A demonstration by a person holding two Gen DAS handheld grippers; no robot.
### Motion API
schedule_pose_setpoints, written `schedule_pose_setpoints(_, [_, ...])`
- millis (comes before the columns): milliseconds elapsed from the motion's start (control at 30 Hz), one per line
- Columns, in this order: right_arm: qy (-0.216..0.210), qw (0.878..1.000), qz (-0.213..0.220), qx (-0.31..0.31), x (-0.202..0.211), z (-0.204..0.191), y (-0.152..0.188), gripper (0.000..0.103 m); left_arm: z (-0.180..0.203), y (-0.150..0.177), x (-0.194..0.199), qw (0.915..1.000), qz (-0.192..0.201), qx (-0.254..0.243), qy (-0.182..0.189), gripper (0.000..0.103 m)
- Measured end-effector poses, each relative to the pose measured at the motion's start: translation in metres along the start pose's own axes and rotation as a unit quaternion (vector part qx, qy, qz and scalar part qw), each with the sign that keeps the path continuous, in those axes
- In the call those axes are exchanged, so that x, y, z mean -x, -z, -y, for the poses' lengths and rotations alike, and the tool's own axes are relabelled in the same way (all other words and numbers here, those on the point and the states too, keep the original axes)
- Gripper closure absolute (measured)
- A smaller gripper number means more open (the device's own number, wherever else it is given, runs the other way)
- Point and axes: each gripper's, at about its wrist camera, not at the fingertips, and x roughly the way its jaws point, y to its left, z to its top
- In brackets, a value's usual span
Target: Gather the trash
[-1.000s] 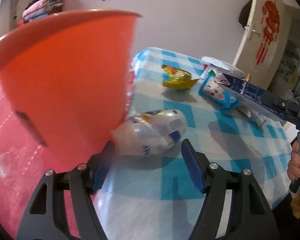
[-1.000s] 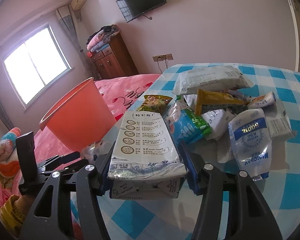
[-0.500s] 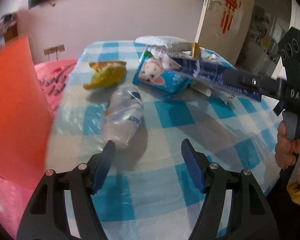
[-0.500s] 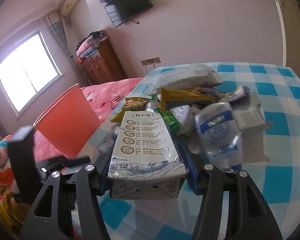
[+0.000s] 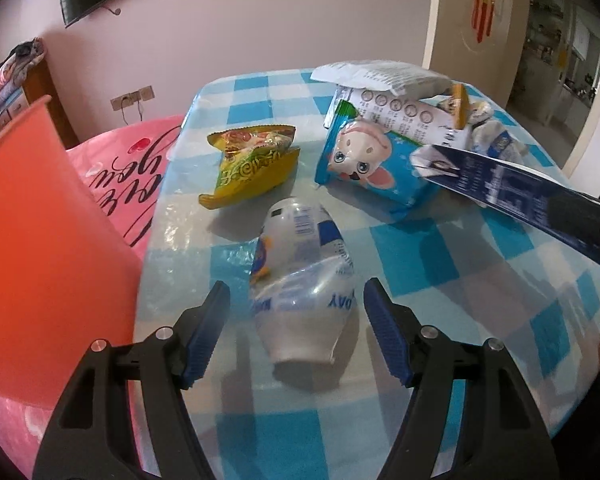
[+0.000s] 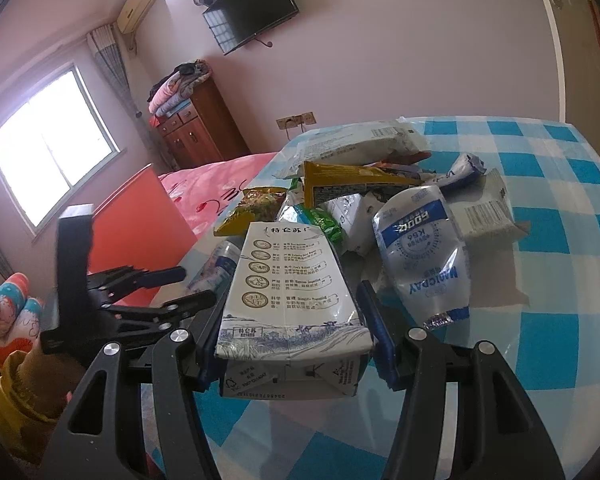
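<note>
Blue ribbed pads on my left gripper (image 5: 297, 312) stand apart, one on each side of a crumpled clear plastic bottle (image 5: 304, 284) that lies on its side on the surface (image 5: 440, 264); I see a gap between each pad and the plastic, so nothing is clamped there. My right gripper (image 6: 294, 330) is closed on a white milk carton (image 6: 290, 292), with both pads pressed against its side walls and the printed face turned up toward my camera.

Moving outward from the left gripper, a yellow snack wrapper (image 5: 252, 164) lies just beyond the bottle, and to its right sits a blue packet with a cartoon animal (image 5: 372, 164). Behind that packet the rest of the litter is heaped: a white pouch (image 5: 380, 76) on top and other wrappers I cannot sort out. The carton held by my right gripper reaches into this view from the right edge.

From the right wrist, a flattened clear pouch with blue print (image 6: 424, 248) lies just right of the carton, and a mustard-coloured wrapper (image 6: 348, 182) tops the pile behind it. The checked blue-and-white cloth covers the surface. An orange bucket (image 6: 140, 216) stands off the surface's left edge, against a pink bed (image 6: 216, 184). A wooden cabinet (image 6: 196, 128) stands against the far wall, under a wall-mounted television (image 6: 252, 20).
</note>
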Motion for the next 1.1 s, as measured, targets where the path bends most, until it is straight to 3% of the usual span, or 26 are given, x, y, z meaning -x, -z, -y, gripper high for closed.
schedule_pose_setpoints(133, [0.003, 1.000, -0.001, 0.000, 0.001, 0.000, 0.000, 0.043, 0.000, -0.002, -0.016, 0.9998, -0.016, 0.007, -0.009, 0.042])
schedule_pose_setpoints(500, [0.014, 1.000, 0.004, 0.008, 0.006, -0.011, -0.005, 0.044, 0.003, -0.009, -0.002, 0.9990, 0.013, 0.035, -0.026, 0.044])
schedule_pose_setpoints(833, [-0.007, 0.999, 0.028, 0.015, 0.024, -0.039, -0.033, 0.044, 0.004, -0.036, 0.079, 0.9942, 0.095, 0.028, -0.040, 0.044])
schedule_pose_setpoints(1100, [-0.045, 0.996, 0.044, 0.063, 0.025, -0.100, -0.070, 0.044, -0.029, -0.046, 0.133, 0.9852, 0.139, 0.047, -0.090, 0.043])
